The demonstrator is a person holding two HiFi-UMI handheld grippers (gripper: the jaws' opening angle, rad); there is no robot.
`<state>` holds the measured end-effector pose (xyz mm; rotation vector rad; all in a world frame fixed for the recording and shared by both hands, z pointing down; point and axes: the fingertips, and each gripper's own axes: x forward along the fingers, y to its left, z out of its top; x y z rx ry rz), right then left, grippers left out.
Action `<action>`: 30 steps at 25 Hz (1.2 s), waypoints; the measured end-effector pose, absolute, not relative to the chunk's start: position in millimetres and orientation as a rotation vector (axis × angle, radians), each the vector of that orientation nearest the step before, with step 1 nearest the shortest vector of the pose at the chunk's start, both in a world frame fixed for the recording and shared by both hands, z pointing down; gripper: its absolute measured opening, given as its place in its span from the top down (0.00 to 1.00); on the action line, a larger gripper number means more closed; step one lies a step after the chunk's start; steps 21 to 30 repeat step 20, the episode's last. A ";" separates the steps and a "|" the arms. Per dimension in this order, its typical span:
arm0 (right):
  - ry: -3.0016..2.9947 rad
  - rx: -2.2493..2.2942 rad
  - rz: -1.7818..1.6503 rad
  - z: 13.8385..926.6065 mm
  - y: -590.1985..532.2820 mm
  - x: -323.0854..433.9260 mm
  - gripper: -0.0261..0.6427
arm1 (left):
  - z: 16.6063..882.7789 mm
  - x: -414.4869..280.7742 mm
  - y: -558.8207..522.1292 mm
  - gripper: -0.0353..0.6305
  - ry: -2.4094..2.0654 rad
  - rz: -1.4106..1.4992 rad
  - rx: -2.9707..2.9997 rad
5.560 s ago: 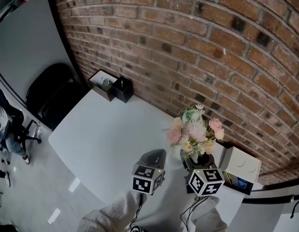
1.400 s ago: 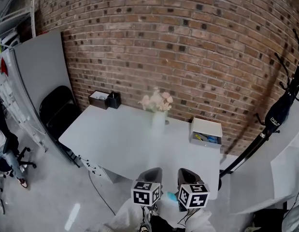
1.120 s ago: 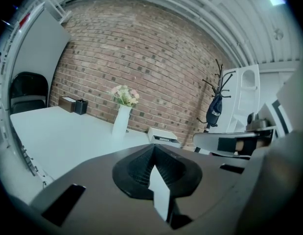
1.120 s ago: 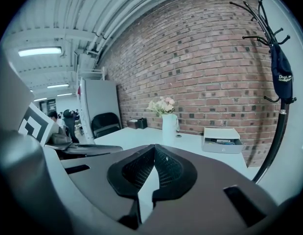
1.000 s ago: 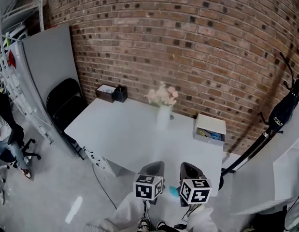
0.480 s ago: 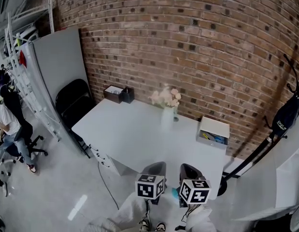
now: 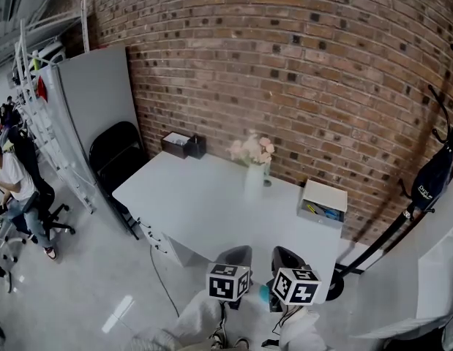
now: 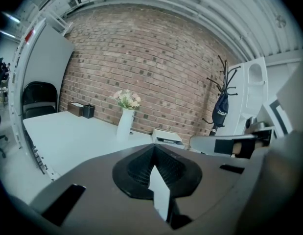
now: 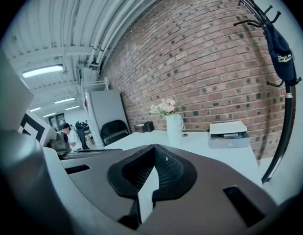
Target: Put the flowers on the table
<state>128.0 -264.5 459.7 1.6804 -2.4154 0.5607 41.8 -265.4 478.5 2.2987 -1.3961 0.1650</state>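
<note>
1. Left claw (image 7: 236, 253) and right claw (image 7: 283, 255) hang side by side short of the desk (image 7: 189, 207), both clenched, nothing in them.
2. Flowers (image 7: 252, 150) stand upright in a white vase (image 7: 254, 181) on the desk's far side.
3. A white box (image 7: 323, 201) sits right of the vase, by the brick wall (image 7: 299, 64).

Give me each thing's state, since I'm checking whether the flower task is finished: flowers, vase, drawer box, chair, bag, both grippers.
flowers: standing in the vase
vase: upright on the table
drawer box: on the table, drawer partly open
chair: unfolded, nobody on it
bag: hanging on the coat stand
left gripper: shut, empty
right gripper: shut, empty
</note>
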 end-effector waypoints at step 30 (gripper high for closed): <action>-2.397 1.671 0.566 463.5 -273.8 133.2 0.93 | 476.7 51.4 -274.4 0.94 -1.382 0.160 2.319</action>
